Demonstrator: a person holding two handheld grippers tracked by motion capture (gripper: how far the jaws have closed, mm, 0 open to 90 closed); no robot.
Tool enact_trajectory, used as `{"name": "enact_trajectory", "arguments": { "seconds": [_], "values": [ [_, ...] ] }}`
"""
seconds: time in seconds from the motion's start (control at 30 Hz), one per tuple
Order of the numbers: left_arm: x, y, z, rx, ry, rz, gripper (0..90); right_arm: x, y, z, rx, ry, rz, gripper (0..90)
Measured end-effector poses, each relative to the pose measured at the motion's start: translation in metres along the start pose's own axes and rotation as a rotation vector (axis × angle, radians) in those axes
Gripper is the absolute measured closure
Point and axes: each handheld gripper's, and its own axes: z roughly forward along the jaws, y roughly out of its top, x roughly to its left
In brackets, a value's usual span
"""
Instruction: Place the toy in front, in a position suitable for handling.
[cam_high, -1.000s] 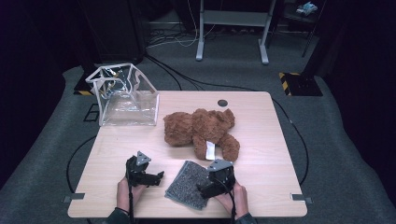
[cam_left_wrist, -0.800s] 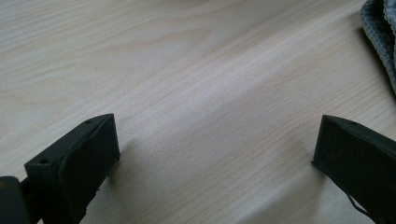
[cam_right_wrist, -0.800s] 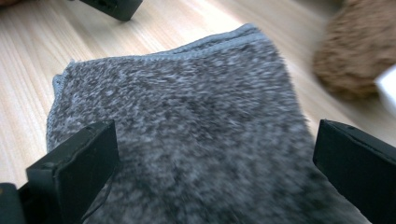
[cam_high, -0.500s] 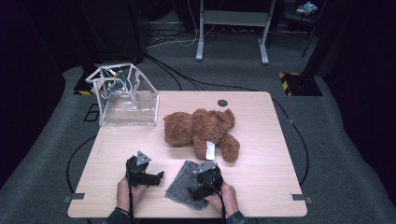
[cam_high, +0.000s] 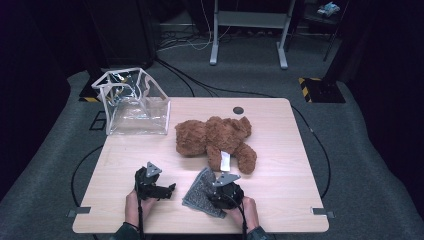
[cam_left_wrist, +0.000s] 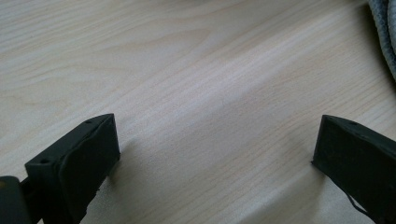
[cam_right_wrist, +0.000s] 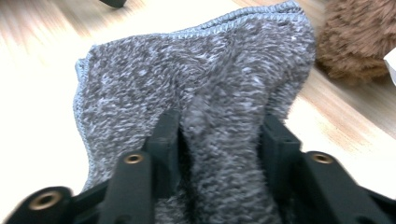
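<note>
A grey terry cloth (cam_high: 199, 189) lies near the table's front edge, just in front of a brown teddy bear (cam_high: 215, 137). My right gripper (cam_high: 214, 196) is down on the cloth's right part. Its jaws have just been closing, and in the right gripper view a raised fold of the cloth (cam_right_wrist: 201, 79) is pinched between them at my right gripper (cam_right_wrist: 222, 135). My left gripper (cam_high: 169, 190) rests to the left of the cloth. In the left gripper view my left gripper (cam_left_wrist: 217, 149) stands open over bare wood, with the cloth's edge (cam_left_wrist: 385, 32) at the upper right.
A clear plastic box (cam_high: 135, 102) with white edges stands at the table's back left corner. The bear has a white tag (cam_high: 225, 160) and shows in the right gripper view as brown fur (cam_right_wrist: 359, 37). The wooden table (cam_high: 285, 165) has a small dark disc (cam_high: 238, 110) near its back edge.
My right gripper has shifted left onto the cloth and its jaws have closed, bunching a fold of cloth between them. The left gripper has stayed where it was.
</note>
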Motion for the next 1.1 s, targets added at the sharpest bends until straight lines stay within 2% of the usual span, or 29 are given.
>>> {"name": "enact_trajectory", "arguments": {
  "seconds": [0.07, 0.2, 0.23, 0.5, 0.63, 0.9, 1.1],
  "values": [
    [0.000, 0.000, 0.000, 0.000, 0.000, 0.000, 0.0, -0.001, 0.000, -0.001, -0.002, 0.021, -0.002, 64.8],
    [0.000, 0.000, 0.000, 0.000, 0.000, 0.000, 0.0, -0.001, 0.000, -0.002, -0.009, 0.031, -0.010, 70.8],
    [0.000, 0.000, 0.000, 0.000, 0.000, 0.000, 0.0, -0.001, -0.001, -0.003, -0.010, 0.035, 0.013, 71.4],
    [0.000, 0.000, 0.000, -0.001, 0.002, 0.000, 0.0, -0.006, -0.001, -0.010, -0.036, 0.058, 0.035, 73.4],
    [0.000, 0.000, 0.000, 0.000, 0.003, 0.002, 0.0, -0.007, -0.002, -0.019, -0.053, 0.048, 0.034, 73.4],
    [0.000, 0.000, 0.000, -0.001, 0.003, -0.003, 0.0, -0.013, -0.009, -0.043, -0.071, 0.025, 0.064, 73.4],
    [0.000, 0.000, 0.000, -0.001, 0.002, -0.004, 0.0, -0.022, -0.018, -0.062, -0.090, -0.017, 0.083, 73.5]
  ]
}}
